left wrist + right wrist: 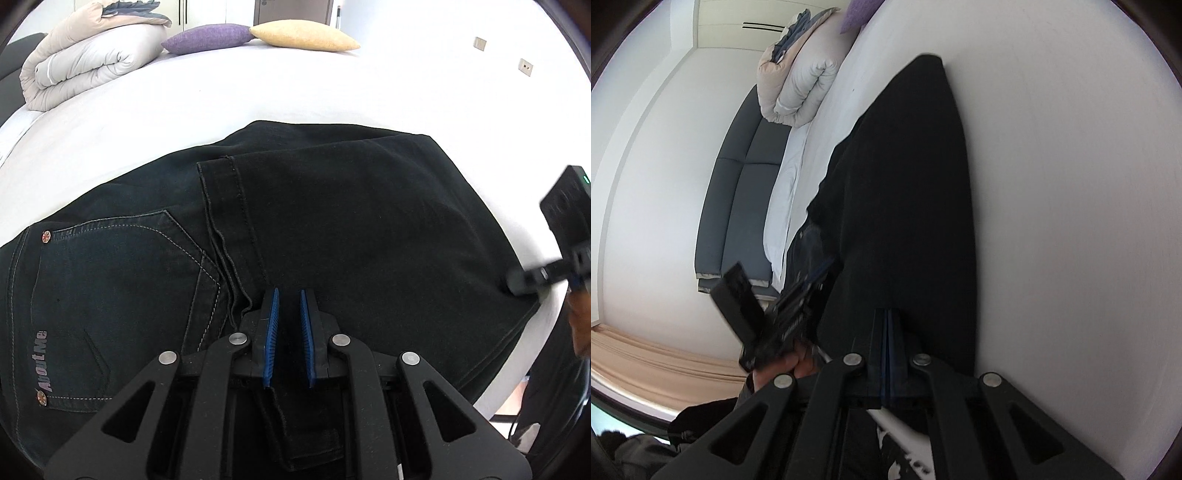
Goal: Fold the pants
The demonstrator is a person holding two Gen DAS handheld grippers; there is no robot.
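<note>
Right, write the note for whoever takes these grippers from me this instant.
Left gripper: nearly shut, low over the pants' near edge; whether it pinches cloth is unclear.
Right gripper: jaws shut, at the pants' near right edge; a grip cannot be confirmed.
Pants: dark, on the white bed, legs already folded over toward the back pocket.
Left: check both grips, then probably fold once more and smooth.

Both grippers: matte black plastic, angled linkage arms w/ triangular cutouts, round silver pivot pins. Left gripper (288,295) has ribbed blue pads (272,332) inside black fingers. Right gripper (887,317) same build, blue pad edges. Its black camera box shows a small green LED in left view. Dark sleeve (701,410) at person's wrist.
</note>
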